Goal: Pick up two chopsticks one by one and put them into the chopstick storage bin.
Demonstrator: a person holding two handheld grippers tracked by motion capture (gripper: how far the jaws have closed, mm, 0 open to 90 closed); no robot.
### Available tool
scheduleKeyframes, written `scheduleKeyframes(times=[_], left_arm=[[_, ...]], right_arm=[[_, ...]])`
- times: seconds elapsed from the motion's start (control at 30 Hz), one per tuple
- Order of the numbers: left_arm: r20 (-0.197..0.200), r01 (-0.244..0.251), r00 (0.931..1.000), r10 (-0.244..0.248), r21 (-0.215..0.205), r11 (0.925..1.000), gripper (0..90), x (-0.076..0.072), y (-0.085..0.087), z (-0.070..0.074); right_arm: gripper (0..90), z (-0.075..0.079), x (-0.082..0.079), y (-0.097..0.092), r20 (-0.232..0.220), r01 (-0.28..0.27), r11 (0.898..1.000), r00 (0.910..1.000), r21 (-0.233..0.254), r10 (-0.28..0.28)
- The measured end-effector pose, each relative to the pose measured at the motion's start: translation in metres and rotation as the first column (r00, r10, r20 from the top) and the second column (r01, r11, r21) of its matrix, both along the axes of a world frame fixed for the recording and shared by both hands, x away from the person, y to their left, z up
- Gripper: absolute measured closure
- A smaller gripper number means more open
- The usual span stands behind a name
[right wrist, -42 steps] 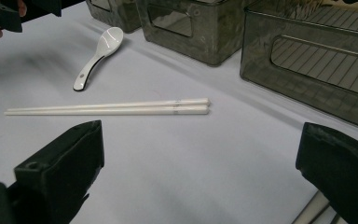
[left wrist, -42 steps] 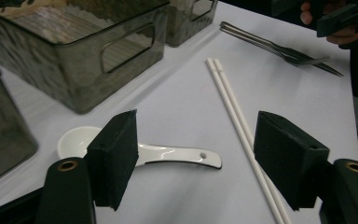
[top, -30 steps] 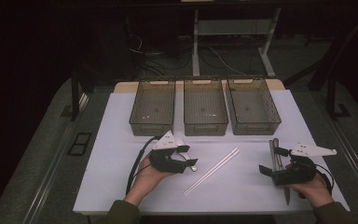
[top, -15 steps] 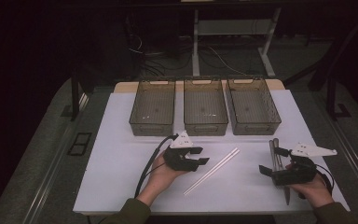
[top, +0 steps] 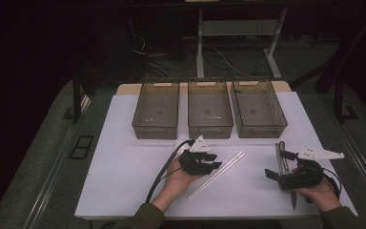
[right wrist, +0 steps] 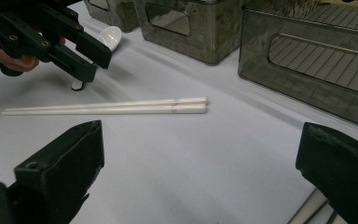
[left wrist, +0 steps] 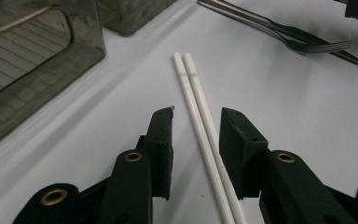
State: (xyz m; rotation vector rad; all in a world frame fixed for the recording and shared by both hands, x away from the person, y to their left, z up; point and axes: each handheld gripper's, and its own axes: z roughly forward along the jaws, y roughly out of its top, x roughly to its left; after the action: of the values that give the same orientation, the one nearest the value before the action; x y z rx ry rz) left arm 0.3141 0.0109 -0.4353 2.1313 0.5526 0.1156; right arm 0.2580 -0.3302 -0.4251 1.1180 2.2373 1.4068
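A pair of white chopsticks [top: 218,172] lies side by side on the white table, slanting toward the bins. My left gripper [top: 215,164] is low over their middle. In the left gripper view the chopsticks [left wrist: 200,107] run between my left gripper's [left wrist: 196,116] two pads. The jaws have just been closing, but a gap still shows on each side of the sticks. My right gripper [top: 272,175] rests at the right with its jaws wide apart and nothing between them. In its own view my right gripper [right wrist: 200,140] looks across at the chopsticks [right wrist: 121,107].
Three smoky plastic bins [top: 156,109] [top: 209,109] [top: 259,107] stand in a row at the back of the table. A metal fork [left wrist: 307,44] and other cutlery [top: 281,157] lie beside the right hand. A white spoon [right wrist: 109,36] lies behind the left gripper.
The left gripper has moved right and slightly down onto the chopsticks, and its jaws have narrowed around them. The right hand has stayed put.
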Motion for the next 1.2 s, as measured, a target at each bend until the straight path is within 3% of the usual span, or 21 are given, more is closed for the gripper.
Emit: scheduleKeyframes(times=[0.33,0.5,0.53,0.97,1.03,1.07,1.2], left_arm=[[-0.020,0.001,0.9998,0.000,0.034,0.9994,71.8,0.001,-0.014,-0.009],[-0.031,-0.011,0.9995,0.011,0.025,0.9996,74.2,-0.001,-0.020,-0.013],[-0.025,0.001,0.9997,0.000,0.045,0.9990,74.4,0.000,-0.020,-0.013],[-0.035,-0.008,0.9993,0.011,0.070,0.9975,78.0,0.000,-0.021,-0.018],[-0.030,-0.003,0.9995,0.006,0.096,0.9953,78.0,0.000,-0.020,-0.018],[-0.034,-0.014,0.9993,0.017,0.080,0.9967,78.0,0.000,-0.021,-0.019],[-0.036,-0.015,0.9992,0.018,0.085,0.9963,79.4,0.000,-0.021,-0.020]], right_arm=[[0.9,0.000,-0.001,0.000,-0.001,0.000,1.000,1.0000,0.003,0.000],[0.9,0.000,-0.001,0.000,-0.001,0.000,1.000,1.0000,0.004,0.000],[0.9,0.000,-0.001,0.000,-0.001,0.000,1.000,1.0000,0.003,0.000],[0.9,0.001,-0.001,-0.001,0.001,0.000,1.000,1.0000,0.004,0.000],[0.9,0.001,-0.001,-0.001,0.001,-0.001,1.000,1.0000,0.003,0.001],[0.9,0.001,-0.001,-0.001,0.001,-0.001,1.000,1.0000,0.004,0.001],[0.9,0.001,-0.001,-0.001,0.000,-0.001,1.000,1.0000,0.004,0.001]])
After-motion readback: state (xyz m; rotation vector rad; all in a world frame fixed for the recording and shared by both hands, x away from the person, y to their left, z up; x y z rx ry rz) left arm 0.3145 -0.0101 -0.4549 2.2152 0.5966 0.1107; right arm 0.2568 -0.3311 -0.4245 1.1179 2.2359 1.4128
